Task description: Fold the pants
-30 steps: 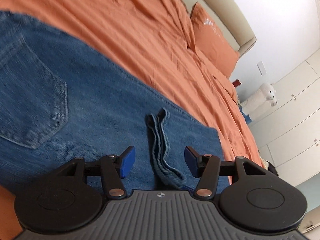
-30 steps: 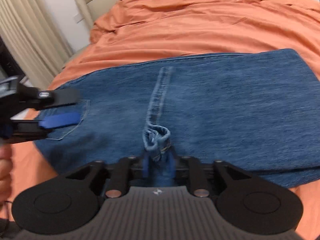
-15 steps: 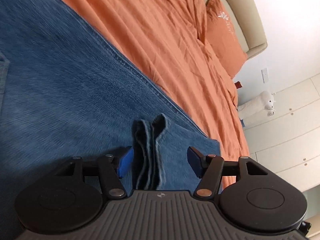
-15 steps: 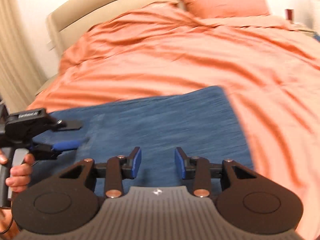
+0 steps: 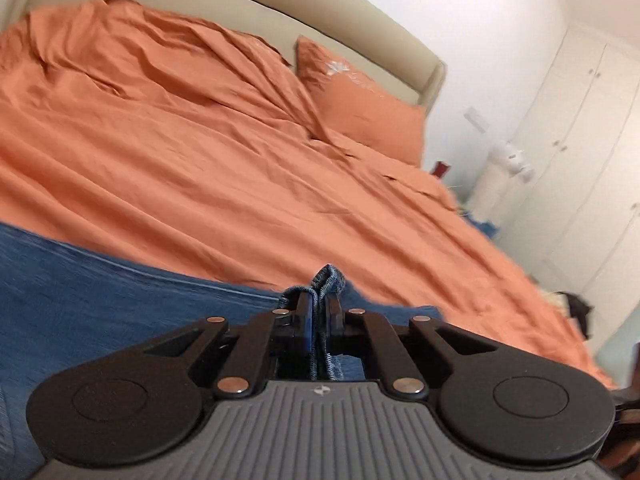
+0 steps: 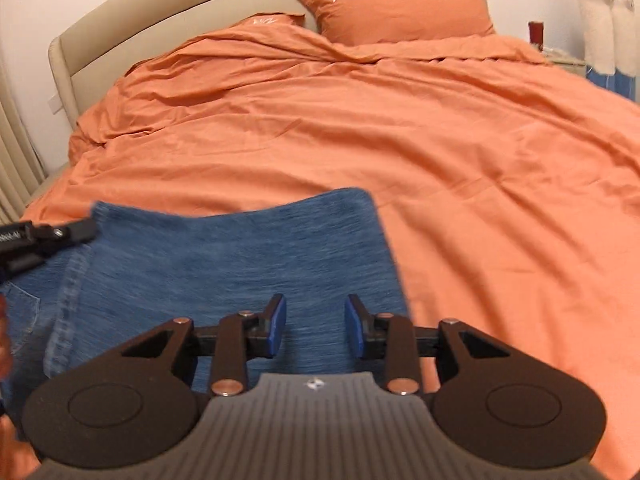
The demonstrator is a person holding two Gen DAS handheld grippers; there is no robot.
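Note:
Blue denim pants [image 6: 240, 256] lie on the orange bed. In the left wrist view the pants [image 5: 120, 304] fill the lower left. My left gripper [image 5: 318, 320] is shut on a bunched seam of the pants [image 5: 328, 280], which sticks up between the pads. In the right wrist view the left gripper [image 6: 48, 236] shows at the pants' left edge. My right gripper [image 6: 316, 328] is open and empty above the near right part of the pants, close to their right edge.
The orange duvet [image 6: 400, 120] covers the bed, with orange pillows [image 6: 396, 12] against a beige headboard [image 6: 160, 28]. A white plush toy [image 6: 596, 20] and white wardrobes [image 5: 580, 160] stand at the right. A curtain [image 6: 12, 160] hangs at the left.
My left gripper has closed on the bunched seam of the pants. My right gripper let go of the seam, opened, and moved right toward the pants' edge.

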